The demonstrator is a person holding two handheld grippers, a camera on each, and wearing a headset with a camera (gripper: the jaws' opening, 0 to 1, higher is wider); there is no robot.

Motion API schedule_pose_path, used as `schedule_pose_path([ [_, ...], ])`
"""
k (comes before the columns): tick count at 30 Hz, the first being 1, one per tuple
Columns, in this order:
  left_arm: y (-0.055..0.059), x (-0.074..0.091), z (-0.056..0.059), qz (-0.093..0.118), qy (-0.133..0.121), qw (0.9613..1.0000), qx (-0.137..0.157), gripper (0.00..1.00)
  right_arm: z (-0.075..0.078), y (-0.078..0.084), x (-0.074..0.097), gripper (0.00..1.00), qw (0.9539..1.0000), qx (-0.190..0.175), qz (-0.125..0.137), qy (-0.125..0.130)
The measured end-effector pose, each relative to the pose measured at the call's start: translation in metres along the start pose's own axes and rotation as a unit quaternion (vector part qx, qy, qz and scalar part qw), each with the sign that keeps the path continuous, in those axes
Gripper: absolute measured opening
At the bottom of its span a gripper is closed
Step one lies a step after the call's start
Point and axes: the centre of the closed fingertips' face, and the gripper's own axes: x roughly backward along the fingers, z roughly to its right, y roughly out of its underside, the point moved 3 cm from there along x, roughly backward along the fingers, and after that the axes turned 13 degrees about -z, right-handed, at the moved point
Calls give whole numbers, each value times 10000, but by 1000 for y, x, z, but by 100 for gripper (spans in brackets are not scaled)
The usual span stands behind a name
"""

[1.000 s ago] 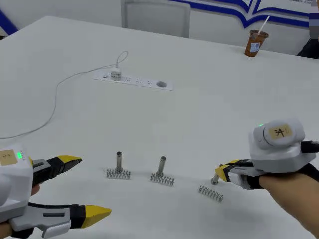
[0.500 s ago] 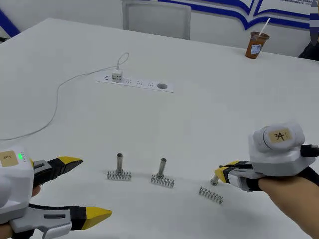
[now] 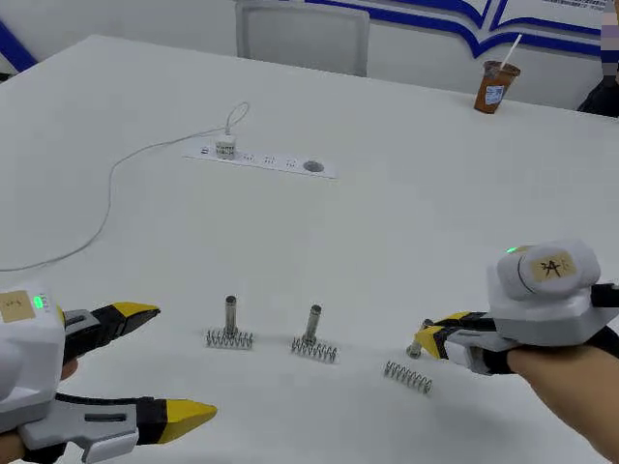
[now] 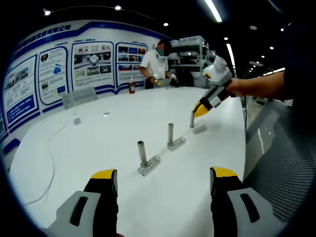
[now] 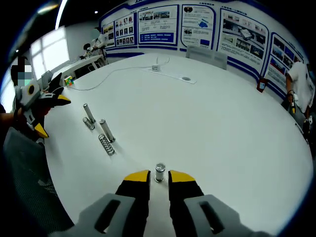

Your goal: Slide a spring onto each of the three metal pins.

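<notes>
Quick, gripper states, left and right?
Left gripper: open, holding nothing.
Right gripper: jaws nearly shut around the rightmost pin; whether they grip it cannot be told.

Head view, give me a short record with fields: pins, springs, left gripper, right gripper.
pins: left pin, middle pin, right pin, all standing on the table
springs: left spring, middle spring, right spring, each lying flat by its pin, none on a pin
left gripper: open, holding nothing
right gripper: jaws bracket the right pin's top; contact unclear
</notes>
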Motion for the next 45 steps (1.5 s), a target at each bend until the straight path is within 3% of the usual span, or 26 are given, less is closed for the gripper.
schedule_pose_path([
  [5, 1, -1, 0, -7, 8, 10000, 4, 78, -2, 8, 4, 16, 10000, 75, -22, -43],
  [11, 1, -1, -1, -12, 20, 10000, 3, 78, -11, 18, 7, 17, 9988, 387, -40, -303],
  [25, 0, -3, 0, -26, 50, 10000, -11, 78, -25, 37, -8, 17, 9897, 1175, -364, -734],
  [37, 3, -1, -1, -70, 20, 10000, 16, 78, -26, 42, -20, 17, 9821, 1592, -595, -810],
  [45, 3, -2, 1, -72, 27, 10000, 31, 78, -26, 43, -22, 15, 9800, 1683, -641, -848],
])
